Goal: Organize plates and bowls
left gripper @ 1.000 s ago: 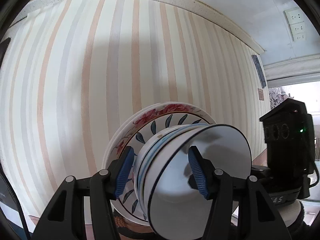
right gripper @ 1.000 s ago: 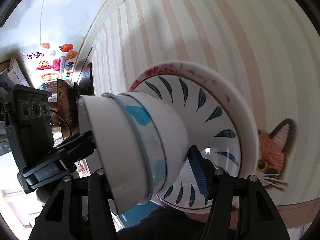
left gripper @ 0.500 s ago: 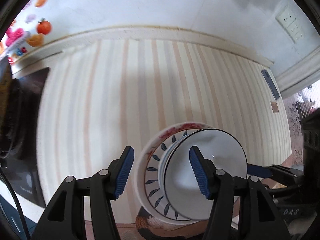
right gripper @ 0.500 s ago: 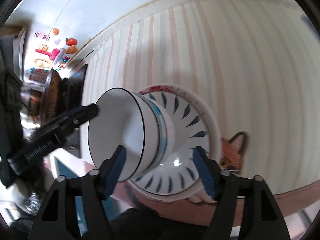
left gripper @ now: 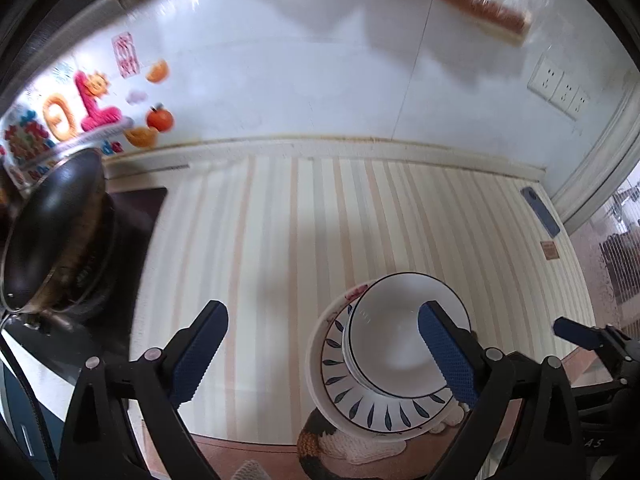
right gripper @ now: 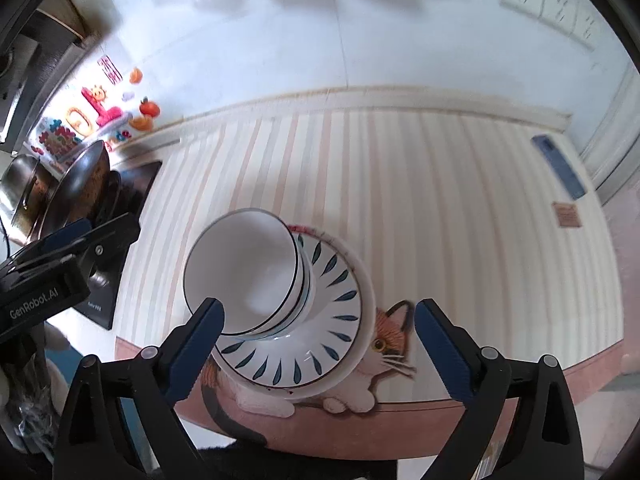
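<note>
Both grippers hang above the desk (left gripper: 280,240), which is covered by a striped mat (right gripper: 440,200) in cream, grey and peach. The left gripper (left gripper: 322,354) has its jaws spread wide and holds nothing; the right gripper (right gripper: 320,344) is the same, jaws spread and empty.

Near the front edge of the desk sits the stack: a wide plate (right gripper: 340,320) with dark blue leaf marks round its inner rim and a touch of red flower pattern on the far edge. Nested bowls (right gripper: 244,272) stand on the plate, the top one white inside with a thin dark line at the lip (left gripper: 404,332); a blue band shows on one below it. In the right wrist view the stack lies between the jaws but well below them, touching neither.

A cat picture (right gripper: 388,344) on the mat peeks out from beneath the plate at the desk's front edge.

To the left a dark wok (left gripper: 48,224) rests on a black cooktop (left gripper: 132,216). Bright fruit and letter stickers (left gripper: 92,108) dot the white tiled wall (left gripper: 300,60) behind, and wall sockets (left gripper: 560,88) sit to the right. A dark blue phone-like slab (right gripper: 558,166) lies at the far right of the mat.
</note>
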A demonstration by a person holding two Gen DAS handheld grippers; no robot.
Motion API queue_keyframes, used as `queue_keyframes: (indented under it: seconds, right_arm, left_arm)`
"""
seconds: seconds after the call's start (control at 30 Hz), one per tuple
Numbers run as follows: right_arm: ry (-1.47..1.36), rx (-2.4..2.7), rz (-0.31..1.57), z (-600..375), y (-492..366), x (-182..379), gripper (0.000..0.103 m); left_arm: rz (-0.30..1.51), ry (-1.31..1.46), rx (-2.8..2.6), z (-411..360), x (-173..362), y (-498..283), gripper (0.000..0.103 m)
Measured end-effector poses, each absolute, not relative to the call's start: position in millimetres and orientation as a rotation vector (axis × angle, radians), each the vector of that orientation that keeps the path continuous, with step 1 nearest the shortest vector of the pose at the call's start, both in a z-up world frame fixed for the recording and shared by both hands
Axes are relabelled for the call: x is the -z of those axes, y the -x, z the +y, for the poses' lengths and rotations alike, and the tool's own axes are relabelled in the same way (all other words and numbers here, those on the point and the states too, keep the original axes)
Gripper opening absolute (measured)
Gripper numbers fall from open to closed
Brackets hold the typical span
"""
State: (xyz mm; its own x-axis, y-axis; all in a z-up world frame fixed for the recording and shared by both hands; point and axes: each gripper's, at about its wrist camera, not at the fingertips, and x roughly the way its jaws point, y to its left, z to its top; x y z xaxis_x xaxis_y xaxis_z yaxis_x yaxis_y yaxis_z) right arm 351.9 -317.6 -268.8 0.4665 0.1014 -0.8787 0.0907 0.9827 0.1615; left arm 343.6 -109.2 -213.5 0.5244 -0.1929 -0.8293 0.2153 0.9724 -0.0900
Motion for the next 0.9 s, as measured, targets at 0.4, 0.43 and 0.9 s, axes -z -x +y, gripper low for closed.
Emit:
queue_keyframes:
  seconds: [0.4,0.43,0.9]
  right_arm:
    - [-0.146,0.015,0.915,-306.4,-282.5,195.5,0.099]
    - [-0.145,0.01,0.907,-305.7,-276.0,191.7,0.1]
    - [-0.139,-0.002,0.817,-301.3,-136.0,141.4,0.1]
  left_arm:
    - [0.828,-0.02,0.222,-97.9,155.2,-269.0,0.103]
    - [0.82,-0.021,0.22,-97.0,151.1,-261.2,0.103]
    - [0.726,-0.008,0.192,-90.6,103.1,-133.7,0.103]
